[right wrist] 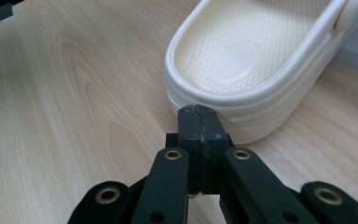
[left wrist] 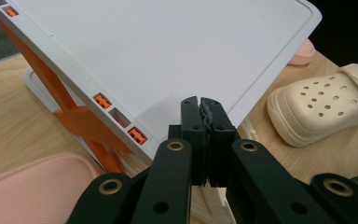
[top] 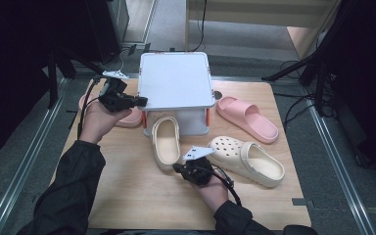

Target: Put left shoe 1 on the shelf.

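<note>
Right gripper [top: 178, 168]: clenched on nothing, its closed tips set just at the heel rim of the near cream clog [top: 165, 142].
Left gripper [top: 142, 101]: clenched and empty, held at the left edge of the white rack [top: 175, 81], above the pink slide [top: 129, 118] at far left.
Clog position: laid on the wooden table [top: 127, 196], toe tucked under the rack's top shelf, heel toward the near edge.
Risk, push: if the clog is nudged with closed jaws, it is likely skewed sideways or driven against the rack's orange leg [left wrist: 81, 119].
Risk, grasp: the heel cannot be gripped unless the jaws are opened first.
Risk, neighbour: the second cream clog [top: 247, 159] lies just right and could be bumped.
Risk, rack: a knock from the left gripper could shift the rack.
</note>
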